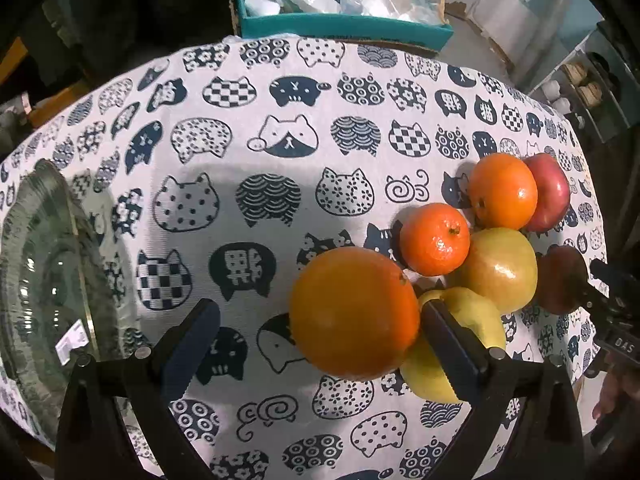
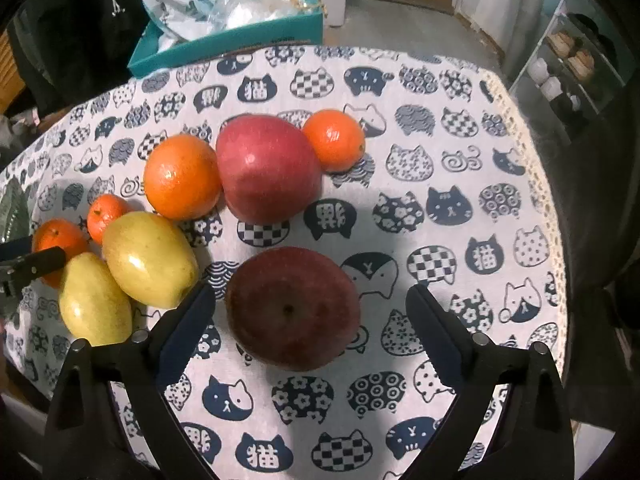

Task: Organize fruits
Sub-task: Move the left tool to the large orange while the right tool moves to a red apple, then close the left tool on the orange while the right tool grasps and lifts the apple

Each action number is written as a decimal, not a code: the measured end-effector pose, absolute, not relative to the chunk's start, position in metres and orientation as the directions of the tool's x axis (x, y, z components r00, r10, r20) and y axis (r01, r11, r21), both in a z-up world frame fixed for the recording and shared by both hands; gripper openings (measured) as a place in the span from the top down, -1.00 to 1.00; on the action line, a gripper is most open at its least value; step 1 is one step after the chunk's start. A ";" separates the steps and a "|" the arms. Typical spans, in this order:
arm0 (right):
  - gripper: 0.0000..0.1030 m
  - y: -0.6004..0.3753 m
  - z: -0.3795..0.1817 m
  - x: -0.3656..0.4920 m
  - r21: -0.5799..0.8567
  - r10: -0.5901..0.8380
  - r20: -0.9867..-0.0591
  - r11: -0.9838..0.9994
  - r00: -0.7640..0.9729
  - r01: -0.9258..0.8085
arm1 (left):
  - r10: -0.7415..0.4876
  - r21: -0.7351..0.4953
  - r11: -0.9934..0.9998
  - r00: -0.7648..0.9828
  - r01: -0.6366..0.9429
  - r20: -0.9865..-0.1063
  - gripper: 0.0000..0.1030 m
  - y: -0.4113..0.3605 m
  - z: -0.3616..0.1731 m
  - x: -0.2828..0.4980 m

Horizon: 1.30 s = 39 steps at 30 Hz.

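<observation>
Right wrist: spread fingers [image 2: 312, 312] straddle dark apple [image 2: 294, 308]; yellow pears [image 2: 150, 258] crowd left.

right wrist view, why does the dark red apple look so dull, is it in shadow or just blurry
Right wrist view: the dark red apple sits in a grey shadow on the tablecloth, while the lit red apple behind shows glare. Left wrist view: a similar shadow crosses the cloth left of the big orange; fisheye bends the table edge.
</observation>
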State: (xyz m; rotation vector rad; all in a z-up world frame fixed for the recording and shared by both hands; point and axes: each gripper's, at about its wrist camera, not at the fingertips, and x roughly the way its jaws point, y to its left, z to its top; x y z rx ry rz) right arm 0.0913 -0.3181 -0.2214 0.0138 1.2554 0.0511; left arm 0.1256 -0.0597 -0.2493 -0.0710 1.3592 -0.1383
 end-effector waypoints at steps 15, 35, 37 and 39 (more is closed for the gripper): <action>-0.51 -0.308 -0.245 0.103 0.066 0.077 -0.956 0.997 0.282 -0.046 | -0.311 -0.307 0.950 0.194 0.050 -0.931 -0.29 -0.057 -0.258 0.129; -0.50 -0.299 -0.190 0.086 0.048 0.080 -0.886 0.996 0.458 -0.081 | -0.237 -0.217 0.971 0.333 0.097 -0.913 -0.27 -0.050 -0.209 0.107; -0.50 -0.298 -0.180 0.087 0.054 0.088 -0.873 0.995 0.479 -0.085 | -0.232 -0.206 0.973 0.359 0.108 -0.904 -0.27 -0.050 -0.198 0.102; -0.50 -0.295 -0.172 0.084 0.056 0.094 -0.862 0.994 0.498 -0.091 | -0.228 -0.197 0.973 0.381 0.118 -0.896 -0.27 -0.050 -0.188 0.099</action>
